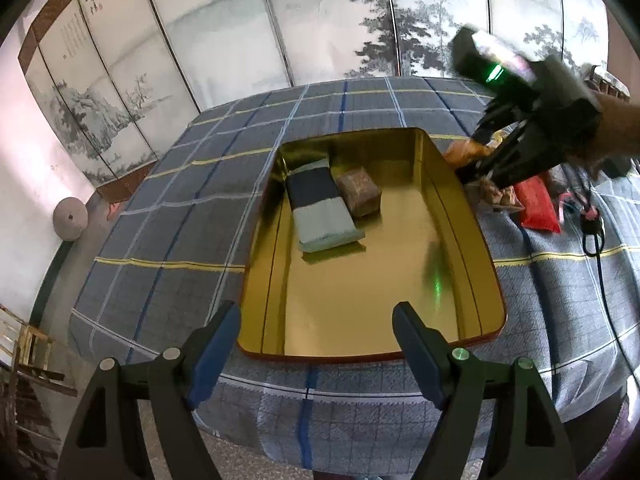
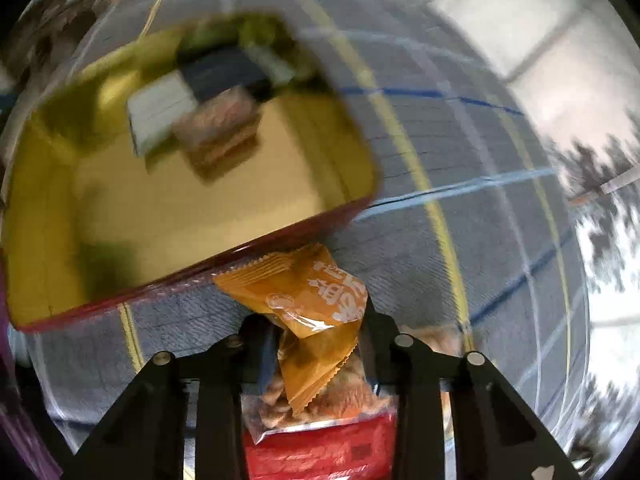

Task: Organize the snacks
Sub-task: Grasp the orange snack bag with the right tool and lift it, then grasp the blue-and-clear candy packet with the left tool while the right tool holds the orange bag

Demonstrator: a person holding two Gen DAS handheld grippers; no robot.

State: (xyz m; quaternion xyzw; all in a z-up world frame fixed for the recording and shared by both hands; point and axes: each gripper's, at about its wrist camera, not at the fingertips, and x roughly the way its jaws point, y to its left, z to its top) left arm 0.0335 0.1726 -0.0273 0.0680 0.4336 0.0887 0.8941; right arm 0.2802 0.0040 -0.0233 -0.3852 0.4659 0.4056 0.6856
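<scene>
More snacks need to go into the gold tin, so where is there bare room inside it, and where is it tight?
The gold tin is bare across its near half and along its right wall. The far left corner is taken by a blue-and-white packet and a brown packet, side by side. Outside the right wall, the cloth is crowded with loose packets.

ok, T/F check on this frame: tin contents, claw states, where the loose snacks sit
1. The gold-lined rectangular tin holds two items: a dark-and-pale-blue flat packet and a brown wrapped block. True.
2. The left claw grips a snack. False: it is open and holds nothing.
3. The right claw is closed on the orange foil snack packet. True.
4. The red packet lies inside the tin. False: it lies on the checked blue-grey tablecloth, outside the tin.
5. The orange packet is already in the tin. False: it is outside, near the red rim.
</scene>
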